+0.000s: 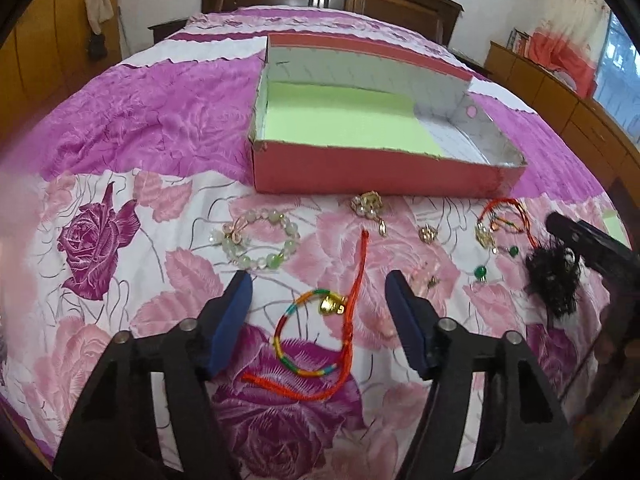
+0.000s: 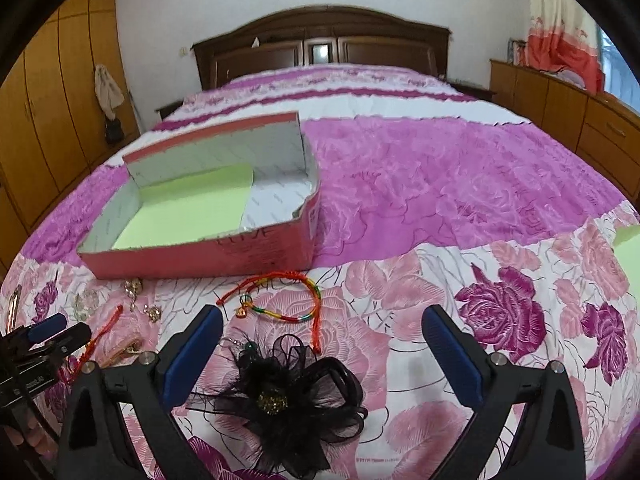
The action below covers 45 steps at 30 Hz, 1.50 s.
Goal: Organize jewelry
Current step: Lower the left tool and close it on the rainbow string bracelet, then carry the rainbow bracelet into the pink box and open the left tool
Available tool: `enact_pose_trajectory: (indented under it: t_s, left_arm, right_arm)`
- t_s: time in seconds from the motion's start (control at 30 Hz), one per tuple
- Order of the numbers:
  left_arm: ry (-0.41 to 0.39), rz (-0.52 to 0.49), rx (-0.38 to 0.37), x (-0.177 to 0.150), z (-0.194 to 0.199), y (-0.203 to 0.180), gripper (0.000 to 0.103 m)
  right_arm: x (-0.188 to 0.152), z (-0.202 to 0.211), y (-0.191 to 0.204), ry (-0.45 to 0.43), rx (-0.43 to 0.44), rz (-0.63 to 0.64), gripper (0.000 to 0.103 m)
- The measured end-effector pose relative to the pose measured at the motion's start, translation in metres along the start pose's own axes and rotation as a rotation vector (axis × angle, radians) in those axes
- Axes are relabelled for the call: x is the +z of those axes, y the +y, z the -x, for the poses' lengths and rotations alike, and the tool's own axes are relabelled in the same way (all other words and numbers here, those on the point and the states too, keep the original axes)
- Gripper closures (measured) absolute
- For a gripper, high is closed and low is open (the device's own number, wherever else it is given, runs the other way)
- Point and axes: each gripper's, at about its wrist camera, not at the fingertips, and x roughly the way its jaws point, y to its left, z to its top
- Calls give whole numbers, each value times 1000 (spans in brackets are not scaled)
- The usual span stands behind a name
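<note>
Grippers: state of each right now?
Left gripper: open, nothing held; rainbow cord bracelet lies between its fingers.
Right gripper: open, empty, above black feather flower.

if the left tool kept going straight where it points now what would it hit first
Most likely the rainbow cord bracelet with the gold charm, lying on the bedspread between the left tool fingers; depth is hard to judge.

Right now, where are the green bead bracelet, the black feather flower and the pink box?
Green bead bracelet (image 1: 256, 240): left wrist view, on the beads at its left side.
Black feather flower (image 2: 280, 404): right wrist view, beside its gold centre.
Pink box (image 1: 372, 176): left wrist view, on its near outer wall.
</note>
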Motion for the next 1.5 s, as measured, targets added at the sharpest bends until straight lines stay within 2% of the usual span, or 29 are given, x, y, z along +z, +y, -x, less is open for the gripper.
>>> enact_pose_trajectory:
  t_s: [0.07, 0.13, 0.23, 0.33, 0.87, 0.97, 1.03, 1.1, 1.13, 1.5]
  left_arm:
    - [15, -6, -1, -3, 2, 3, 51]
    - [35, -1, 1, -6, 1, 7, 64]
    - [66, 3, 10, -8, -2, 11, 79]
    - [87, -3, 19, -8, -7, 13, 87]
    - [143, -21, -3, -10, -29, 18, 88]
    - [135, -37, 1, -8, -30, 15, 88]
    - [121, -28, -5, -8, -28, 15, 89]
    - [108, -26, -9, -10, -25, 16, 94]
    - [102, -24, -12, -11, -23, 16, 103]
    - [29, -21, -92, -7, 8, 11, 103]
  right_arm:
    - [1, -5, 0, 25, 4, -1, 7]
    - [4, -10, 0, 42, 7, -3, 12]
    - [7, -16, 1, 64, 10, 0, 18]
    - [9, -23, 3, 93, 27, 1, 23]
    - [7, -58, 5, 200, 5, 16, 54]
    - [7, -62, 2, 214, -8, 1, 67]
    - [7, -63, 0, 215, -21, -6, 84]
    - [8, -61, -3, 211, -15, -20, 93]
    - [8, -60, -4, 208, -13, -25, 95]
    - [16, -23, -9, 114, 40, -45, 97]
